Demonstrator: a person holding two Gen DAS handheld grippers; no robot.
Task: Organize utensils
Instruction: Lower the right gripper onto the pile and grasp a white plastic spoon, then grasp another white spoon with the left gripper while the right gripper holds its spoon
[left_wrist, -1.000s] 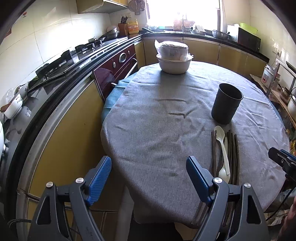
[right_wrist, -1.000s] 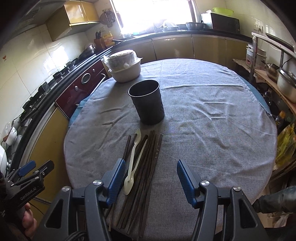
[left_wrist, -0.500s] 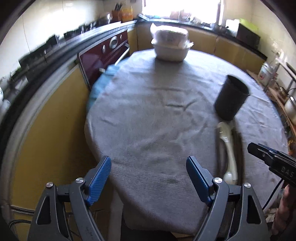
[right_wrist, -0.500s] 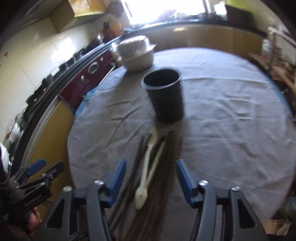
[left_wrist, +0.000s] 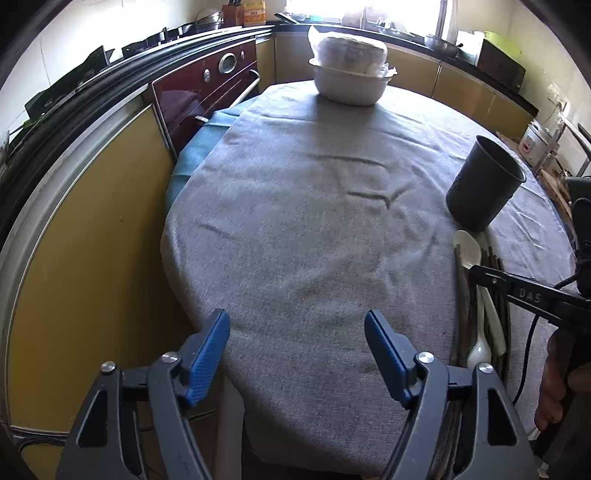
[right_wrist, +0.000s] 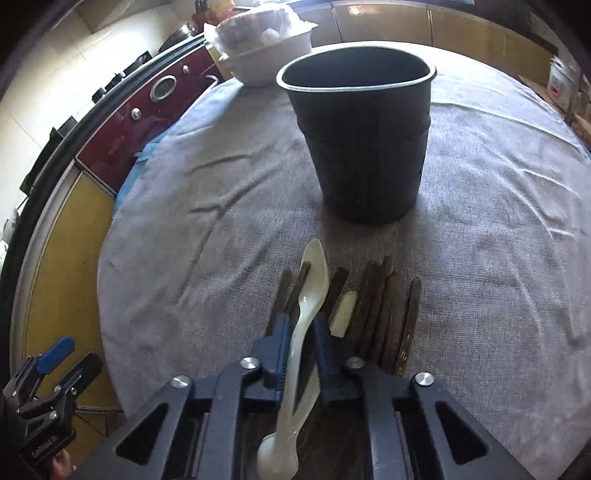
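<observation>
The right tool (right_wrist: 300, 332) is closing on a light, stiff, slippery cream plastic spoon's (right_wrist: 309, 291) handle; the black cup (right_wrist: 364, 147) stands at twelve o'clock. The left tool (left_wrist: 297, 345), empty, is narrowing.

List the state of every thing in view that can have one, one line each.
Right gripper: jaws closing on the white spoon.
White spoon: handle between the jaws, bowl end toward the holder.
Left gripper: jaws closing, nothing between them.
Black holder: upright, looks empty.
Chopsticks: lying flat on the cloth.
Second white spoon: lying among the chopsticks.
White bowl: upright, covered with a plastic-wrapped lid.
</observation>
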